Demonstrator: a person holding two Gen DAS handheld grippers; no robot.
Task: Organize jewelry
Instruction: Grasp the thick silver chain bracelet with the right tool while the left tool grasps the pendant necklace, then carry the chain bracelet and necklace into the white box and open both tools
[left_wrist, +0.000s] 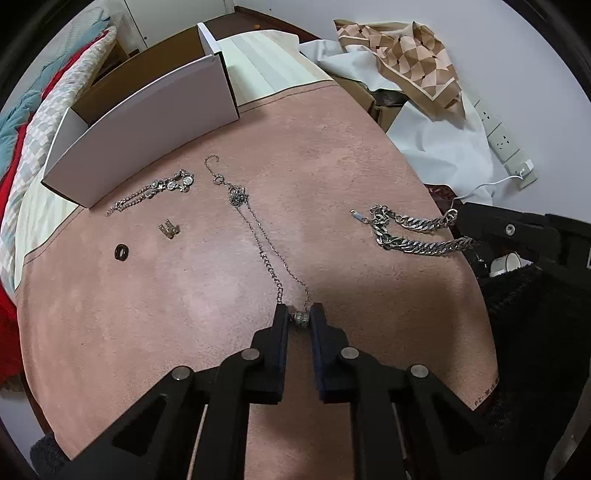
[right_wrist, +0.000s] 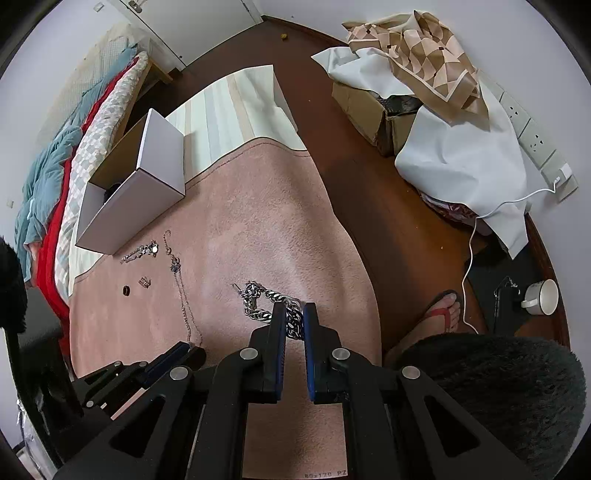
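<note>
My left gripper (left_wrist: 299, 315) is shut on the bead end of a thin chain necklace (left_wrist: 255, 229) that stretches away across the pink mat (left_wrist: 332, 155). My right gripper (right_wrist: 294, 314) is shut on a heavy silver curb chain (right_wrist: 258, 299), which also shows at the right in the left wrist view (left_wrist: 410, 232). A crystal bracelet (left_wrist: 155, 194), a small gold ring (left_wrist: 169, 229) and a black ring (left_wrist: 121, 253) lie on the mat near an open white box (left_wrist: 147, 122).
A bed with red and teal covers (right_wrist: 55, 177) runs along the left. Cardboard boxes under white and patterned cloth (right_wrist: 436, 122) stand at the right, with a power strip (right_wrist: 535, 140), a white cable, a cup (right_wrist: 543, 297) and a sandalled foot (right_wrist: 445, 312) on the brown floor.
</note>
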